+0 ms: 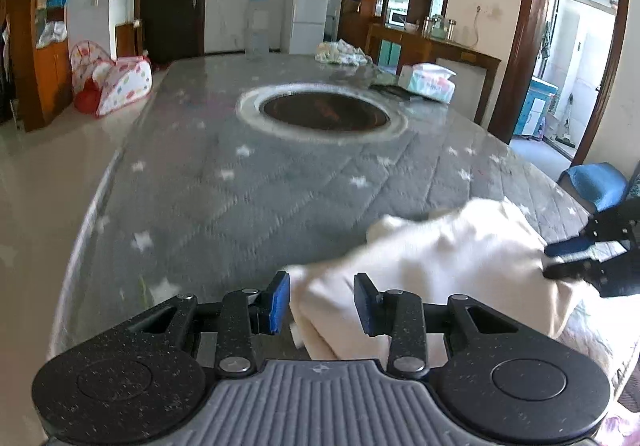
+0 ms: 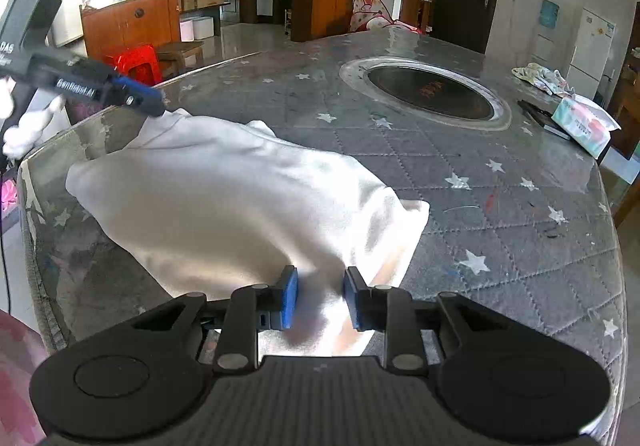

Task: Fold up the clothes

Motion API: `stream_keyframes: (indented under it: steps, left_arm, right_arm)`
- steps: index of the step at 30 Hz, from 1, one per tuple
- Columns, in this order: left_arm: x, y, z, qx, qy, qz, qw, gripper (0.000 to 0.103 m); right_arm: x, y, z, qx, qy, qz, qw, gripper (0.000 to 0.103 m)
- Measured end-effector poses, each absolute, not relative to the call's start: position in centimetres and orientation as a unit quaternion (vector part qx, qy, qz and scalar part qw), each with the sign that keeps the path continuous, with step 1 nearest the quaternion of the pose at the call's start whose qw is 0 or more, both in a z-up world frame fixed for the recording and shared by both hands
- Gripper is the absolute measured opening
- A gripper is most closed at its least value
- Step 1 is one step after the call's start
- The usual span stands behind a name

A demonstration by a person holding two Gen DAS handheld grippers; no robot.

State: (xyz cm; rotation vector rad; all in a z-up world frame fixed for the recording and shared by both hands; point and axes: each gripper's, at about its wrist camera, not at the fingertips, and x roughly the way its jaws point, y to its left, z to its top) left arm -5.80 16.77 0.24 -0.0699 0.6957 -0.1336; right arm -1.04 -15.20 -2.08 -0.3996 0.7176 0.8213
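Note:
A white garment (image 1: 440, 254) lies bunched at the near end of the grey star-patterned table (image 1: 240, 185). In the left wrist view my left gripper (image 1: 322, 302) is open, and a fold of the garment sits between its blue pads. My right gripper (image 1: 554, 260) comes in from the right at the garment's far side. In the right wrist view the garment (image 2: 240, 197) spreads ahead; my right gripper (image 2: 320, 298) is open over its near corner. The left gripper (image 2: 158, 107) touches the cloth's far left edge, held by a white-gloved hand (image 2: 24, 129).
A round dark recess (image 1: 324, 109) sits in the table's middle. A tissue pack (image 1: 430, 81) and a crumpled patterned cloth (image 1: 342, 51) lie at the far end. A blue chair (image 1: 596, 185) stands beside the right edge. The table's near left edge (image 2: 32, 205) lies close to the garment.

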Motion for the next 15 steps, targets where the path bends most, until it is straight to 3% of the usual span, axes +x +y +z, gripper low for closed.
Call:
stream_keyframes:
  steps: [5, 7, 15]
  left_arm:
    - [-5.62, 16.67, -0.41, -0.049, 0.342, -0.066, 0.936, 0.035]
    - [-5.48, 16.49, -0.49, -0.040, 0.339, -0.064, 0.938, 0.011]
    - [-5.18, 16.08, -0.92, 0.010, 0.329, -0.037, 0.944, 0.007]
  right_arm:
    - [-0.98, -15.15, -2.10, -0.192, 0.340, 0.383, 0.837, 0.030]
    - [-0.96, -15.15, -2.12, -0.192, 0.341, 0.383, 0.837, 0.030]
    - [-1.07, -14.96, -2.25, -0.201, 0.339, 0.383, 0.836, 0.032]
